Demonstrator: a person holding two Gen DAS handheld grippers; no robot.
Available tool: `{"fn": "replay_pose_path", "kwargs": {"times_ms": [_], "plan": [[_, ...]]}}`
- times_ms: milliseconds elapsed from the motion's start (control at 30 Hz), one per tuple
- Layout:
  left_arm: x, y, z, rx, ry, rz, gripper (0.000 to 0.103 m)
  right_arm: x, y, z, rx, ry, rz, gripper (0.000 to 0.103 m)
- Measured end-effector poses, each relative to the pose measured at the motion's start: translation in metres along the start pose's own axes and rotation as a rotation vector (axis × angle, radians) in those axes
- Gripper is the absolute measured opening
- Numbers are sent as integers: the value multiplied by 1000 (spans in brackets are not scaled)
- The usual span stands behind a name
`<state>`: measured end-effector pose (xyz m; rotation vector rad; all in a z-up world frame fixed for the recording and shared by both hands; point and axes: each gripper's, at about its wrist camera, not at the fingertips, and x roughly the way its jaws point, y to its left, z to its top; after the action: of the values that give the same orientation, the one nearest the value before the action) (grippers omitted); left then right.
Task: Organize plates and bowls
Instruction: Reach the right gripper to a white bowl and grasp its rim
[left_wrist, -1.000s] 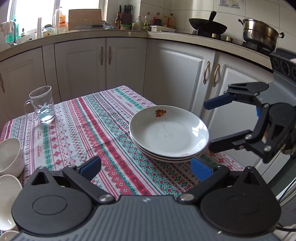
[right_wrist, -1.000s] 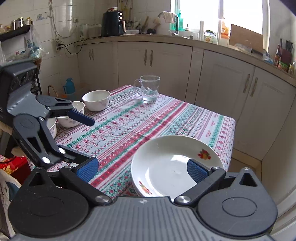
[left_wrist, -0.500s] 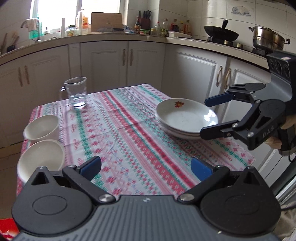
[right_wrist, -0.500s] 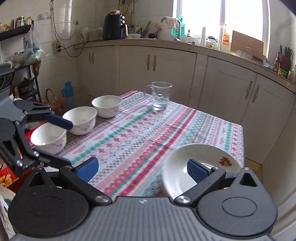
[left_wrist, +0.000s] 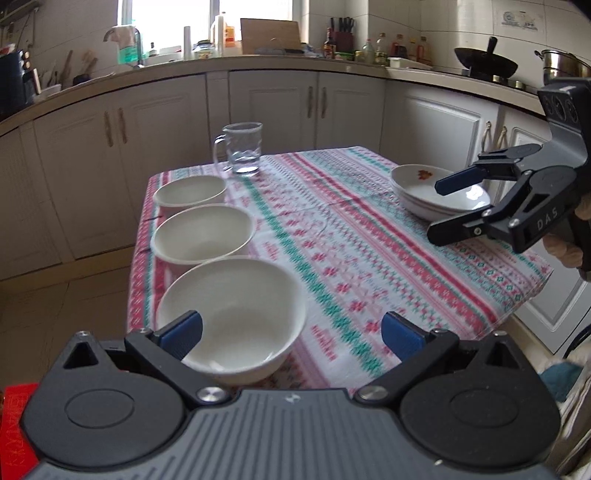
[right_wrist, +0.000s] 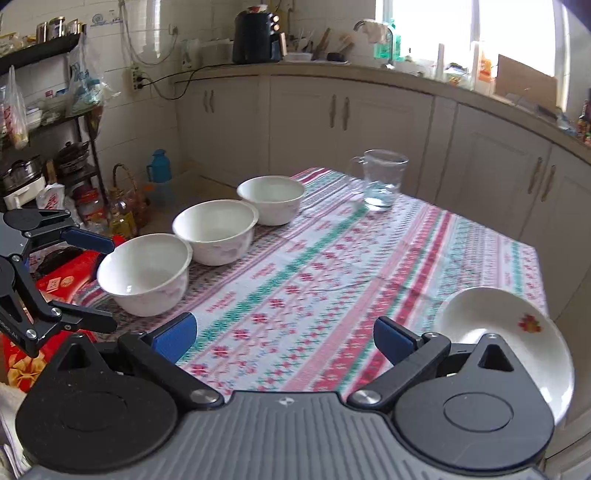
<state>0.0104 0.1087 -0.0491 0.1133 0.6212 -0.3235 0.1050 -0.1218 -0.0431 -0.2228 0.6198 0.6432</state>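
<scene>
Three white bowls stand in a row along the table's left edge: near bowl (left_wrist: 232, 314) (right_wrist: 146, 275), middle bowl (left_wrist: 203, 236) (right_wrist: 216, 230), far bowl (left_wrist: 190, 190) (right_wrist: 271, 199). A stack of white plates (left_wrist: 439, 194) (right_wrist: 509, 339) with a red flower mark sits at the right side. My left gripper (left_wrist: 291, 332) is open, hovering just before the near bowl, left finger over its rim. My right gripper (right_wrist: 284, 338) is open over the tablecloth, left of the plates. Each gripper shows in the other view: right gripper (left_wrist: 448, 206), left gripper (right_wrist: 103, 280).
A glass mug (left_wrist: 242, 153) (right_wrist: 382, 177) holding a little water stands at the table's far edge. The patterned tablecloth (left_wrist: 369, 236) covers the table. Cabinets ring the room. A shelf rack (right_wrist: 48, 122) and floor clutter lie left of the table.
Both grippers pulled back and swung left, away from the plate stack. The three bowls came into full view, with the left gripper now right at the near one.
</scene>
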Motion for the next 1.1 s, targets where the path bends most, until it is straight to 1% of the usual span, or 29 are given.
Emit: {"fn": "replay_pose_path", "kwargs": {"times_ms": [133,233,467,767,867,1100], "plan": [[-1,19,-12,-8,10,16,102,14,19,7,-28,19,30,103],[3,29,-17,8,15,17,102,25,32,13,-55,35,66,103],[16,41,-24,57,16,-20,102,49,56,27,-100,62,123,103],[28,54,-26,42,3,-71,102,84,73,42,-119,104,190,103],[30,57,-25,35,0,-100,102,93,79,46,-127,114,208,103],[33,54,-25,70,-17,-129,100,112,86,52,-121,137,249,100]]}}
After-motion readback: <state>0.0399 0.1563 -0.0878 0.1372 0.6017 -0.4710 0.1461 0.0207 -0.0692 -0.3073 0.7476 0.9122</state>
